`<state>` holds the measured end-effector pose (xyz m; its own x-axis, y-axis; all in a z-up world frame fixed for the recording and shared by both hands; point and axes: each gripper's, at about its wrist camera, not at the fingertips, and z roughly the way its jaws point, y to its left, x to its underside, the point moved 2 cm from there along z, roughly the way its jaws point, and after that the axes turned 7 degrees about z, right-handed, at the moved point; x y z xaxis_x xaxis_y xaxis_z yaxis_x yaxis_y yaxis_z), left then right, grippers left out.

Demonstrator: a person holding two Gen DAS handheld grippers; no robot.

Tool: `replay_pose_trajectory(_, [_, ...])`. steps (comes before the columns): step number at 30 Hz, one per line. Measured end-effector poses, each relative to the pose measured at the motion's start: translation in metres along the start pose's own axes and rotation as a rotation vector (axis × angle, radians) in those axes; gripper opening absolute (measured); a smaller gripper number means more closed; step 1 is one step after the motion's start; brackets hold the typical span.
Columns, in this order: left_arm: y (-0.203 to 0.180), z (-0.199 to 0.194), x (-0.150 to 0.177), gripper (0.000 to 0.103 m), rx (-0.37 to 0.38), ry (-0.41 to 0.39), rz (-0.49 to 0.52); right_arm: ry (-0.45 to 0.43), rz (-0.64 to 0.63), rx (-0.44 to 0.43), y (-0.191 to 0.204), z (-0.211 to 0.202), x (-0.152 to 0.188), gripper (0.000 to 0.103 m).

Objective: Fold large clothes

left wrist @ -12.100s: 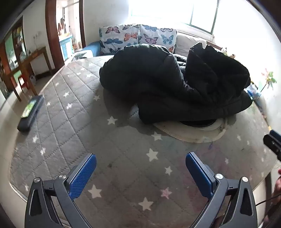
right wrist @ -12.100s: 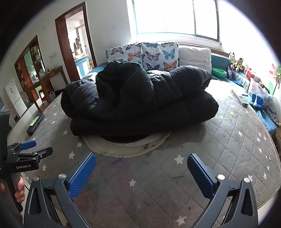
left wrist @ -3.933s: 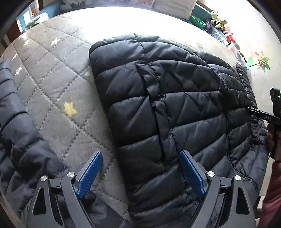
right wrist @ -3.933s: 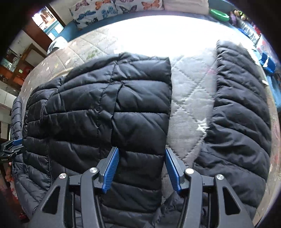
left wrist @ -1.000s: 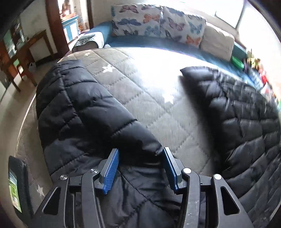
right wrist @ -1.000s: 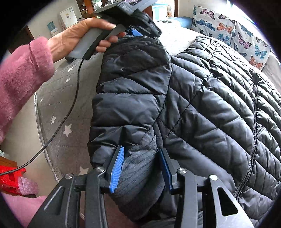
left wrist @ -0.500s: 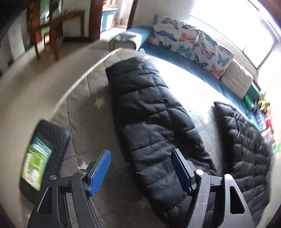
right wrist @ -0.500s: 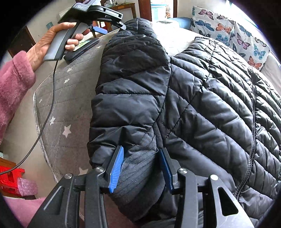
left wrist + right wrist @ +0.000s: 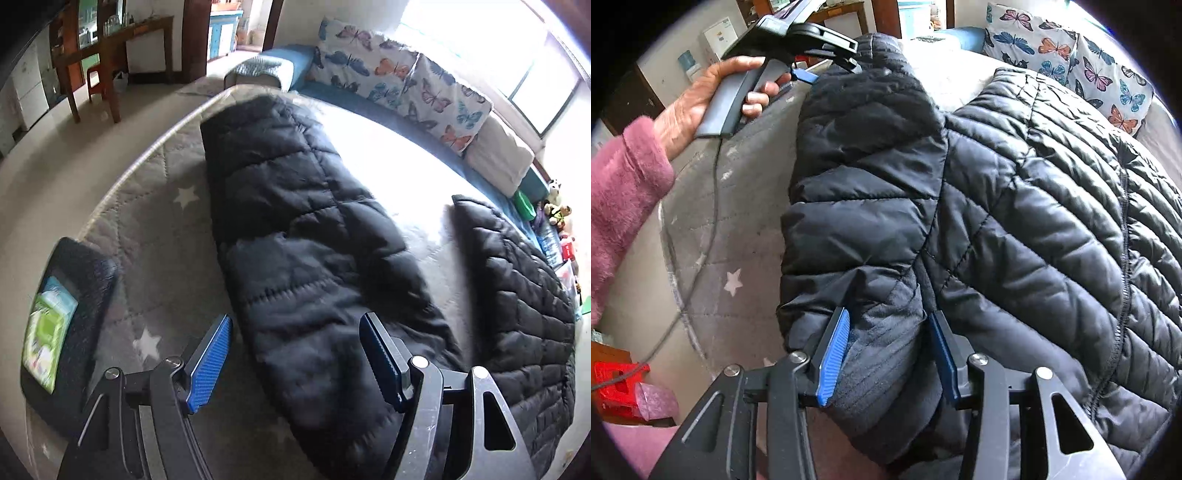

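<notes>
Right hand-held gripper (image 9: pixel 888 349) is clamped on the ribbed hem edge of the black puffer jacket (image 9: pixel 1015 206). Left hand-held gripper (image 9: pixel 295 356) hangs with jaws spread, empty, above the jacket's sleeve (image 9: pixel 295 236). The jacket lies spread across the bed (image 9: pixel 159 236) — bare quilted mattress shows left of the sleeve, up to a dark case (image 9: pixel 62 321) at the bed's edge.

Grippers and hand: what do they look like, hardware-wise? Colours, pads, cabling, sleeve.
Both grippers share one build: black angular finger arms with silver pivot bolts and textured blue pads. The right gripper has the same blue pads. The right wrist view shows the left gripper with a grey pistol handle, a thin dark cable trailing from it, held by a bare hand in a fuzzy pink sleeve.
</notes>
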<state>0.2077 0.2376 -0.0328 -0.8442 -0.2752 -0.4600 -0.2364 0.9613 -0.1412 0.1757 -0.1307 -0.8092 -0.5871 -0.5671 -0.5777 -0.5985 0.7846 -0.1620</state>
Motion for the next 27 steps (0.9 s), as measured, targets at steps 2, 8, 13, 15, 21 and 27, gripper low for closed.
replay_pose_trajectory(2, [-0.007, -0.022, 0.007, 0.075, 0.003, -0.046, 0.039, -0.028, 0.026, -0.026, -0.016, -0.024, 0.002, 0.049])
replay_pose_trajectory(8, [-0.053, -0.093, 0.046, 0.075, 0.112, -0.155, 0.213, -0.085, 0.219, -0.062, -0.087, -0.083, 0.023, 0.049])
replay_pose_trajectory(13, [-0.128, -0.131, 0.109, 0.075, 0.254, -0.144, 0.455, -0.098, 0.299, 0.173, -0.133, -0.099, 0.05, 0.049])
replay_pose_trajectory(15, [-0.16, -0.135, 0.138, 0.075, 0.313, -0.109, 0.541, -0.104, 0.334, 0.162, -0.143, -0.102, 0.059, 0.049])
replay_pose_trajectory(21, [-0.218, -0.129, 0.212, 0.075, 0.395, -0.029, 0.638, -0.015, 0.346, 0.14, -0.149, -0.079, 0.106, 0.049])
replay_pose_trajectory(27, [-0.251, -0.103, 0.245, 0.075, 0.33, 0.034, 0.734, 0.001, 0.211, 0.208, -0.13, -0.069, 0.136, 0.049])
